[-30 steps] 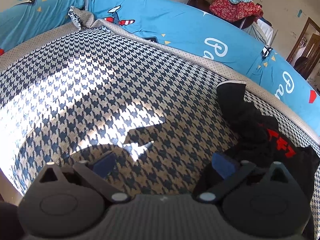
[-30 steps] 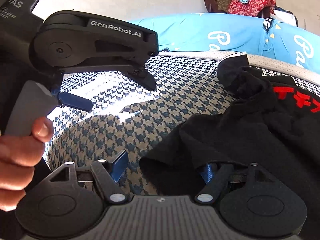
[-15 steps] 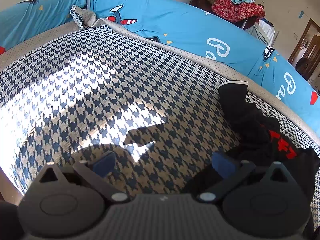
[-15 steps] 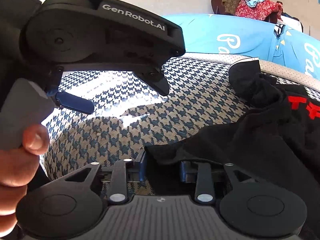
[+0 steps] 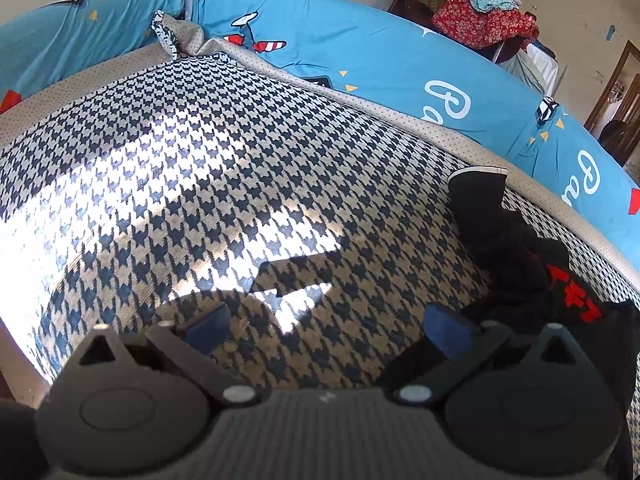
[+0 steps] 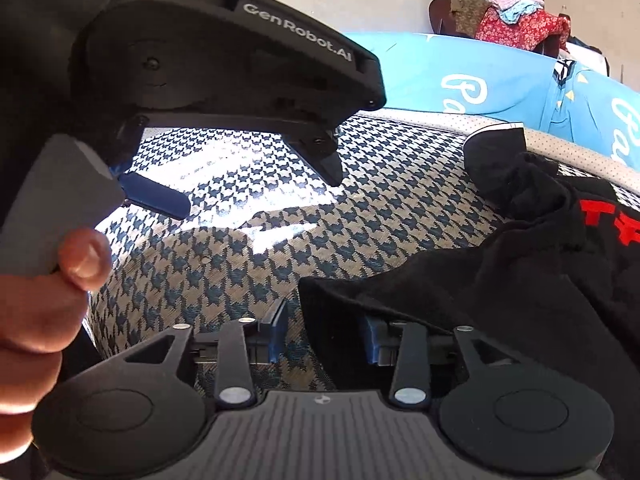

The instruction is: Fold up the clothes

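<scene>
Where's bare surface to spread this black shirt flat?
The houndstooth cover is bare from the blue quilt along the far edge to the near edge, left of the black shirt. The right side is crowded: the shirt lies heaped there, by the right gripper.

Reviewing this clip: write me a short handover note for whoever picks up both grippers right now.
Left gripper: open, empty, over the houndstooth bed cover.
Right gripper: jaws closed, then just reopened partway; the hem of the black shirt lies between them, pads not clamped.
The shirt, with red lettering, lies crumpled at the cover's right side.
Done: no fold yet.
Left: grip the hem, spread the shirt flat, fold it.
</scene>
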